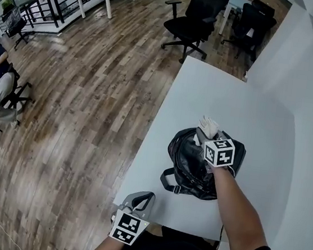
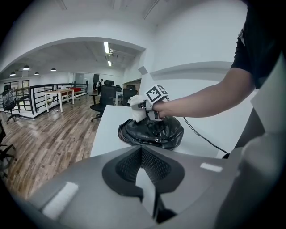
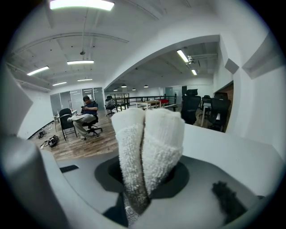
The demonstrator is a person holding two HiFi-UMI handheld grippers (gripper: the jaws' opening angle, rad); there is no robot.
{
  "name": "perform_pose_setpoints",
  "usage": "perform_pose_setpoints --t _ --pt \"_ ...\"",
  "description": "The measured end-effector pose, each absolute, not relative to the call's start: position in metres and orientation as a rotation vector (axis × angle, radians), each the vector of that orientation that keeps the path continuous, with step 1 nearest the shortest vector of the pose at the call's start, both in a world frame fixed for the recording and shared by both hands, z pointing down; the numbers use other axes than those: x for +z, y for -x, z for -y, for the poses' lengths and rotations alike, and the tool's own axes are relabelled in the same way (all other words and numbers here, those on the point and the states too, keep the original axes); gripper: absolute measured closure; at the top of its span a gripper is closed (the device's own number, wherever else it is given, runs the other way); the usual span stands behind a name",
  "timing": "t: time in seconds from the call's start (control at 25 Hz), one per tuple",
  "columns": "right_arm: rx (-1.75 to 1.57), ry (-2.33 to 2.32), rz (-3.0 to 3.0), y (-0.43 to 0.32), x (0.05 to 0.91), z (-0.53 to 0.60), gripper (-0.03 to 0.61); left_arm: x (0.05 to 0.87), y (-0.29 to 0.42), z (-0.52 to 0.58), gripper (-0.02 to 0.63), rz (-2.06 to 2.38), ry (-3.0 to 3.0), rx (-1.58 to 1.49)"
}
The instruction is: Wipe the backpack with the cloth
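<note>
— Where did we have the backpack [image 1: 188, 168]?

— Slumped on the white tabletop [image 1: 206, 88], near its front edge, with the cloth [image 1: 207, 124] poised over its far rim (folded into a thick roll).

— And the jaws?

— Our right gripper [image 1: 205, 135] had its jaws pinching that cloth just above the bag, so the surface to wipe lay below and back toward us. Our left gripper [image 1: 137, 204] hung at the near edge, jaws pressed together on nothing. The right was clearly nearer.
</note>
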State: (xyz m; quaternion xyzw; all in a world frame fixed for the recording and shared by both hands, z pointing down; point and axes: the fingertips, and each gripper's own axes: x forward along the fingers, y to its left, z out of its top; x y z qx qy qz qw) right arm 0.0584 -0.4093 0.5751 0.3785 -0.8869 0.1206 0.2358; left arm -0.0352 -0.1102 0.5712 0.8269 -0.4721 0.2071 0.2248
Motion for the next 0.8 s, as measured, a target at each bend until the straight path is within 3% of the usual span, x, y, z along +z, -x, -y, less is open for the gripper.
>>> perform_pose_setpoints --t 0.8 --pt "0.311 -1.198 2.412 -0.121 0.547 0.406 0.477 0.571 0.018 0.132 0.607 1.199 -2.374 0.598"
